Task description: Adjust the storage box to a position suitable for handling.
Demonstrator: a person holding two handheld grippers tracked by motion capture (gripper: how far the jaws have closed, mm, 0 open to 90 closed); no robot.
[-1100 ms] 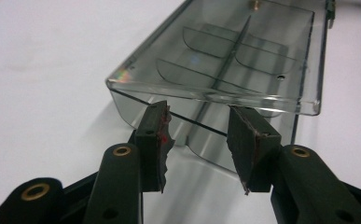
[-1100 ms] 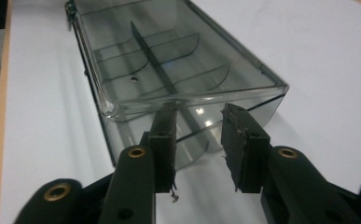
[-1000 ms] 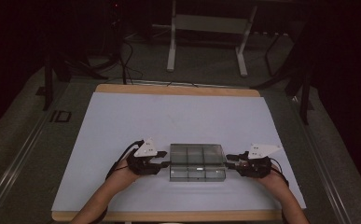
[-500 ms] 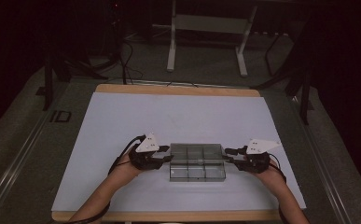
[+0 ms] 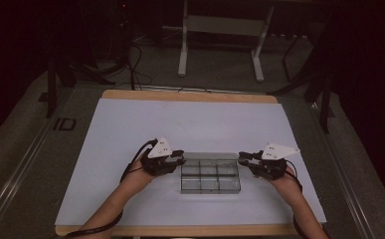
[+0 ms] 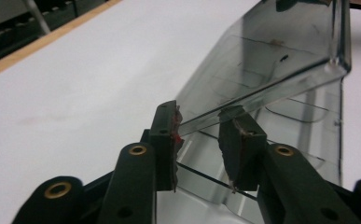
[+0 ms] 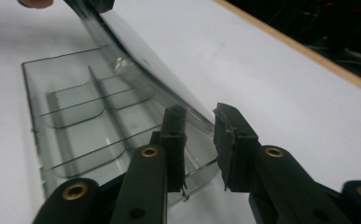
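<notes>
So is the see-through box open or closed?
Partly open. The clear lid is tilted up off the compartment box, and each claw, left and right, has an edge of it between its jaws.

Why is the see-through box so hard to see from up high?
High view: dim light; the clear box blends into the pale table. Left gripper view: brighter, the lid shows grey tint and soft glare. Right gripper view: near jaws slightly blurred.
</notes>
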